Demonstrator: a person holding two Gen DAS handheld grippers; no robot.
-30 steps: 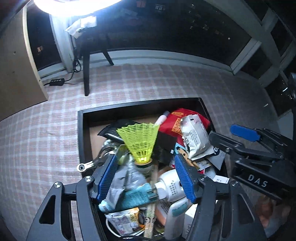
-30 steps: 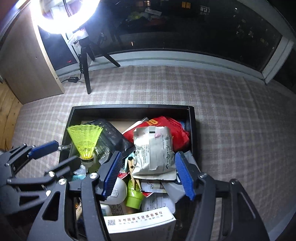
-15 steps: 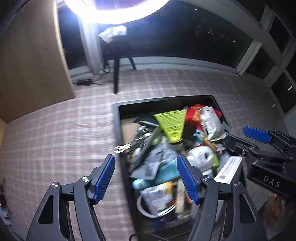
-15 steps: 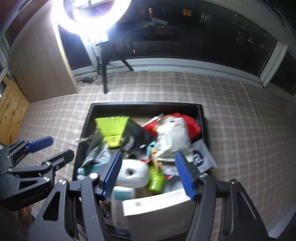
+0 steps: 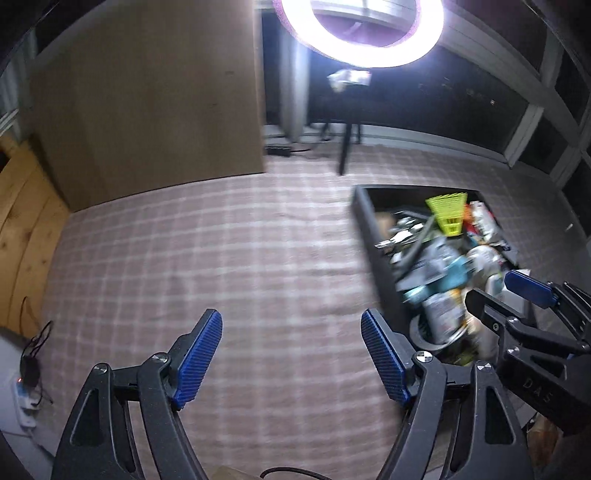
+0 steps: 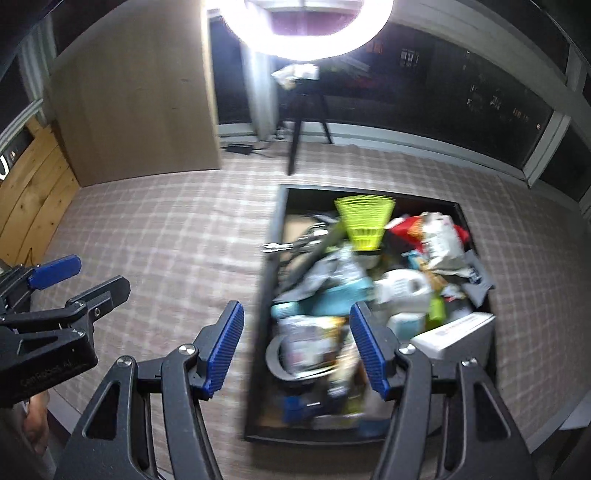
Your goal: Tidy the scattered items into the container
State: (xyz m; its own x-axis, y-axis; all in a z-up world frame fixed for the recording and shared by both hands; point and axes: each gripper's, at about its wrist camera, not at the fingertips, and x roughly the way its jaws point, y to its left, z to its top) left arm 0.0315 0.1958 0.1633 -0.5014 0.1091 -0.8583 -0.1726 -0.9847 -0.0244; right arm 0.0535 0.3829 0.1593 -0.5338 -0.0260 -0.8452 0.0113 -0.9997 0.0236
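Observation:
A black box on the checked cloth is piled with items: a yellow-green shuttlecock, a red snack bag, a white tape roll, a white carton. The box also shows in the left wrist view, with the shuttlecock on top. My left gripper is open and empty over bare cloth left of the box. My right gripper is open and empty above the box's near left wall. Each gripper shows in the other's view, the left gripper and the right gripper.
A ring light on a tripod stands beyond the cloth, beside a wooden panel. Dark windows run along the back. A power strip and cables lie at the left edge.
Both grippers have pulled back and swung left, away from the box. The left one, earlier over the box contents, is now over bare cloth. The box contents look unchanged.

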